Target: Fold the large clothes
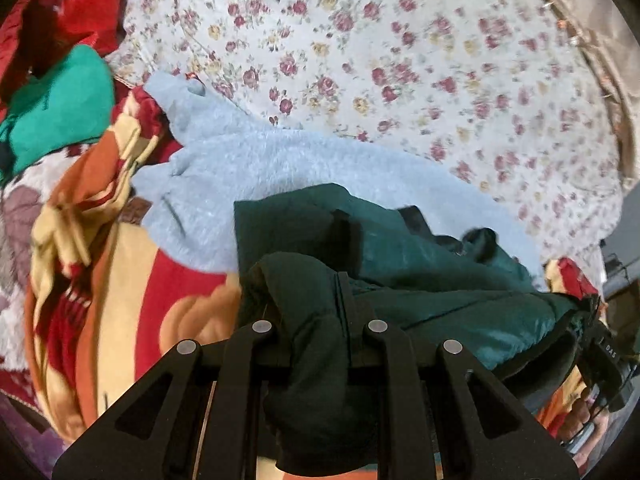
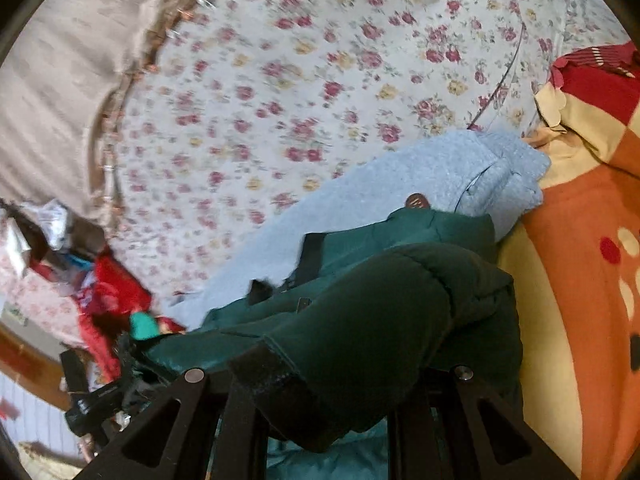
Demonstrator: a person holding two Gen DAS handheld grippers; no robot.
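A dark green padded jacket (image 1: 420, 276) hangs between my two grippers above a bed. My left gripper (image 1: 316, 320) is shut on a bunched part of the jacket, which covers its fingertips. In the right wrist view the jacket (image 2: 400, 300) drapes over my right gripper (image 2: 332, 360), which is shut on a padded sleeve with a black cuff (image 2: 272, 376). A light blue fleece garment (image 1: 248, 164) lies flat on the bed under the jacket; it also shows in the right wrist view (image 2: 400, 184).
A floral bedsheet (image 1: 400, 60) covers the bed. A red, orange and cream blanket (image 1: 120, 280) lies bunched beside the fleece, also seen in the right wrist view (image 2: 580, 240). A green garment (image 1: 60, 112) and a red one (image 1: 80, 0) lie beyond.
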